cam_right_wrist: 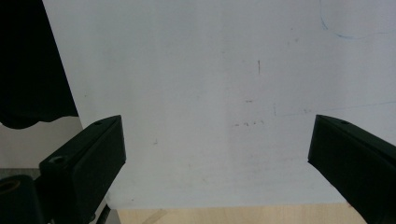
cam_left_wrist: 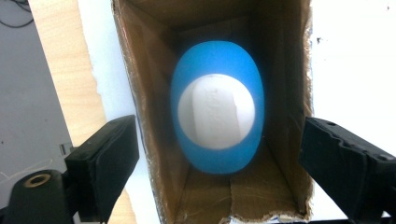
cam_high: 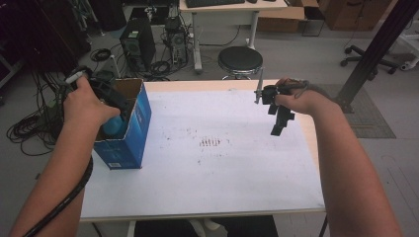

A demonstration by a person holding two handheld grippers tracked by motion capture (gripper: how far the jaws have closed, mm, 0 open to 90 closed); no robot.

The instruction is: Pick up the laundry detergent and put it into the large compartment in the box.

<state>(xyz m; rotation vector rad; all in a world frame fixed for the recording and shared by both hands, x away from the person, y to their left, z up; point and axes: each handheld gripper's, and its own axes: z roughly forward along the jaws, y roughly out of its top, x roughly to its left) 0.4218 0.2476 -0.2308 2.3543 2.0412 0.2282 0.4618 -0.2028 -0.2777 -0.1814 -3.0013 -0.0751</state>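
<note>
- Forearms enter the high view from the bottom edge, one on each side of the bench (cam_high: 148, 202).
- White sheet (cam_high: 222, 163) covers most of the bench top; faint brown marks sit near its middle.
- Left gripper (cam_high: 112, 101) is held over the open top of the blue carton (cam_high: 129, 140), which stands at the left edge of the bench.
- Left gripper view: both black jaws stand wide apart, one outside each long wall of the carton, touching nothing. No object lies between the pads.
- Blue bottle (cam_left_wrist: 217, 119) with a white cap (cam_left_wrist: 216, 112) stands inside the carton, on its cardboard floor, cap end towards the camera. It is free of the left gripper.
- Brown inner walls (cam_left_wrist: 154, 93) of the carton surround the bottle on all sides.
- Right gripper (cam_high: 279, 123) hangs above the right part of the bench, near the far right corner, pointing down at the sheet.
- Right gripper view: the jaws are spread wide with bare white sheet between them; nothing is gripped.
- Beyond the far edge of the bench stand a black round stool (cam_high: 240, 60) and a computer tower (cam_high: 137, 43) on the floor.
</note>
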